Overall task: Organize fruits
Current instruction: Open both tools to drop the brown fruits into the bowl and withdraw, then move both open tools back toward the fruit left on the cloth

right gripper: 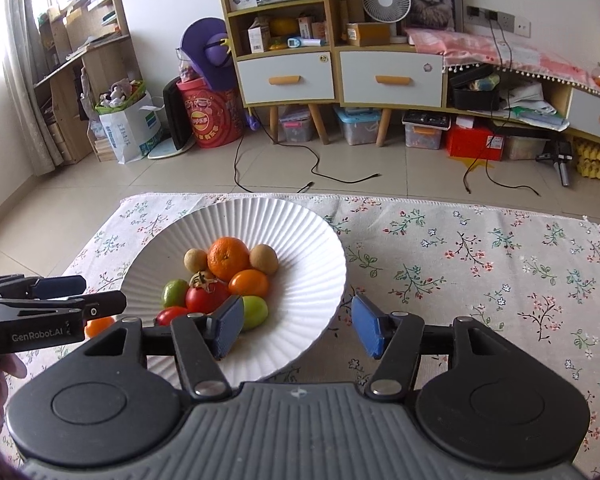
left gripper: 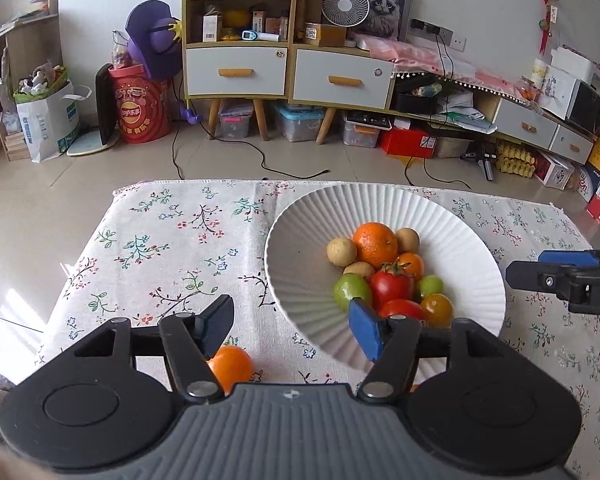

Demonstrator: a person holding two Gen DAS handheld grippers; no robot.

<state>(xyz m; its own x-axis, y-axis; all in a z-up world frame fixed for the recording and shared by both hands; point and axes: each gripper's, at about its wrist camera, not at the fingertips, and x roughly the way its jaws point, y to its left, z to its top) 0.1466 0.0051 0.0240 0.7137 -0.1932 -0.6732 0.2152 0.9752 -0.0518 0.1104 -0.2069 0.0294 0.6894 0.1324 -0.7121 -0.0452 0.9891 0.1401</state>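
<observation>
A white ribbed bowl [left gripper: 380, 208] stands on the flowered cloth and holds several fruits: a big orange [left gripper: 374, 244], red tomatoes [left gripper: 392, 286], green fruits [left gripper: 352, 290] and small tan ones. My left gripper [left gripper: 292, 324] is open over the bowl's near left rim, gripping nothing. A small orange fruit [left gripper: 232, 366] lies on the cloth under its left finger, outside the bowl. My right gripper [right gripper: 299, 324] is open above the bowl's [right gripper: 300, 248] near right side, empty, with a green fruit [right gripper: 254, 312] just beyond its left pad. Each gripper shows in the other's view, the left gripper [right gripper: 100, 292] and the right gripper [left gripper: 540, 268].
The flowered cloth [right gripper: 480, 260] covers a low table whose far edge drops to a tiled floor with cables. Cabinets, storage boxes and a red tub [left gripper: 144, 108] line the far wall. A hand shows at the left edge of the right wrist view.
</observation>
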